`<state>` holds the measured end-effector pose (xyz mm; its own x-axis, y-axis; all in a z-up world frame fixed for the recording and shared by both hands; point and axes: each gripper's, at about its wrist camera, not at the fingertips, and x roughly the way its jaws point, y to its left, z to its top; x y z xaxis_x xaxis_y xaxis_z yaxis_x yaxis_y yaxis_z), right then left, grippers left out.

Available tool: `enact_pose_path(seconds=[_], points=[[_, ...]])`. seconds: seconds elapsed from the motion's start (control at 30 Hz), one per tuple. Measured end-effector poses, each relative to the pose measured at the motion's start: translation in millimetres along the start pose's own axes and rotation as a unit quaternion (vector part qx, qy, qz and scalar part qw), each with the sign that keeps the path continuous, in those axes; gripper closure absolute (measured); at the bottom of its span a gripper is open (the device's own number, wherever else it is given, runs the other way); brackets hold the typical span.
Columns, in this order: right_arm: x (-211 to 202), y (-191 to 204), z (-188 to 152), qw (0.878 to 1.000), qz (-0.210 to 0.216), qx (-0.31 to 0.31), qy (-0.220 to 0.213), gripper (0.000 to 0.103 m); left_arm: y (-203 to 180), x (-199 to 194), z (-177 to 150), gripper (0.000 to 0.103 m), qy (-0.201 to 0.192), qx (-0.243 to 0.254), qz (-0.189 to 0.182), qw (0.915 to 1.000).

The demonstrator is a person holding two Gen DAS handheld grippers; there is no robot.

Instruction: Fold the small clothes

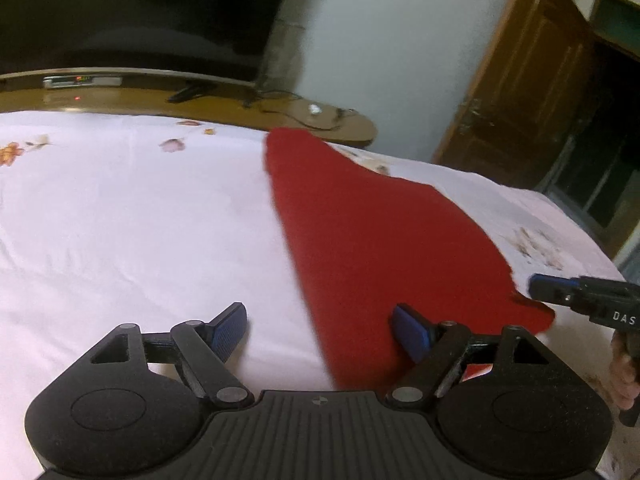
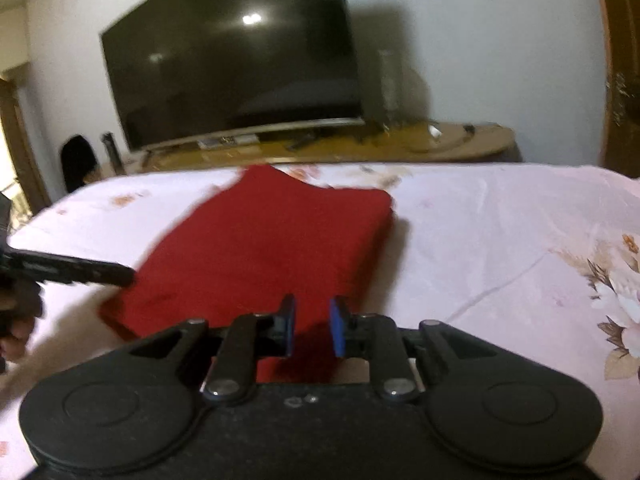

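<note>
From the left wrist view, the left gripper [image 1: 320, 330] has its jaws spread wide and holds nothing. The red cloth [image 1: 372, 232] lies flat on the bed [image 1: 120, 208], and its left edge runs between the jaws, so the right pad [image 1: 412, 338] sits over the cloth and the left pad [image 1: 229, 330] sits over bare sheet. The cloth stretches away ahead of the jaws, toward the TV [image 1: 132, 12] on its stand. Off to the right of the jaws, the right gripper [image 1: 538, 286] pokes in at the near corner of the cloth; from here I cannot tell if it is pinching it. I think the wide jaws are meant to go around that cloth edge and pick it up for a fold. From the right wrist view, the right gripper [image 2: 312, 328] has its jaws only a little way apart, with a small gap, and nothing is gripped between them. The cloth [image 2: 264, 248] starts right under the jaws and runs ahead of them. It looks thick at the right side, as if it is already folded there once. To the left of the jaws, the left gripper [image 2: 128, 276] reaches to the cloth's left edge. Both tools sit at the near end, one on each side, so I guess they mean to lift that end together and keep the fold straight.
</note>
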<state>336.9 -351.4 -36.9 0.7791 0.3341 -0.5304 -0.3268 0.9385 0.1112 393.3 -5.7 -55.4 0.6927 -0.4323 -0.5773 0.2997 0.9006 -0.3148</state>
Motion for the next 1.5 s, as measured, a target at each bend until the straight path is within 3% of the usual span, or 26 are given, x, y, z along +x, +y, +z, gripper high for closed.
enact_pose_path(seconds=[0.13,0.27,0.37,0.67,0.73,0.8,0.93,1.07,1.13,1.2,1.5], points=[[8,29,-4,0.998,0.03,-0.045,0.015,0.084,-10,9,-8,0.023,0.018,0.018,0.003,0.9997],[29,25,-17,0.996,0.002,-0.062,0.056,0.086,2,1,-17,0.023,0.022,0.013,0.0,0.9997],[26,8,-21,0.998,0.005,-0.03,0.052,0.089,7,-2,-19,0.023,0.021,0.02,0.001,0.9996],[10,5,-27,0.999,0.007,-0.014,0.049,0.09,12,-16,-23,0.022,0.016,0.023,0.013,0.9995],[10,5,-25,0.999,0.006,-0.013,0.052,0.09,16,-27,-15,0.023,-0.003,-0.003,0.021,0.9998],[0,8,-16,1.0,0.006,-0.009,0.026,0.084,17,-31,-1,0.023,-0.031,-0.015,0.019,0.9992],[11,4,12,1.0,-0.005,0.001,-0.009,0.083,12,-2,32,0.023,-0.041,-0.025,0.024,0.9986],[43,-4,29,0.999,-0.027,0.019,-0.02,0.082,11,36,47,0.023,-0.018,-0.043,0.028,0.9985],[57,-8,31,0.999,-0.031,0.024,-0.009,0.083,12,55,45,0.023,0.015,-0.045,0.044,0.9979],[78,-8,23,0.998,-0.054,0.0,0.037,0.084,22,66,36,0.021,0.025,-0.085,0.021,0.9958],[81,-10,15,0.997,-0.062,-0.019,0.035,0.084,18,69,33,0.02,0.022,-0.066,0.026,0.9972]])
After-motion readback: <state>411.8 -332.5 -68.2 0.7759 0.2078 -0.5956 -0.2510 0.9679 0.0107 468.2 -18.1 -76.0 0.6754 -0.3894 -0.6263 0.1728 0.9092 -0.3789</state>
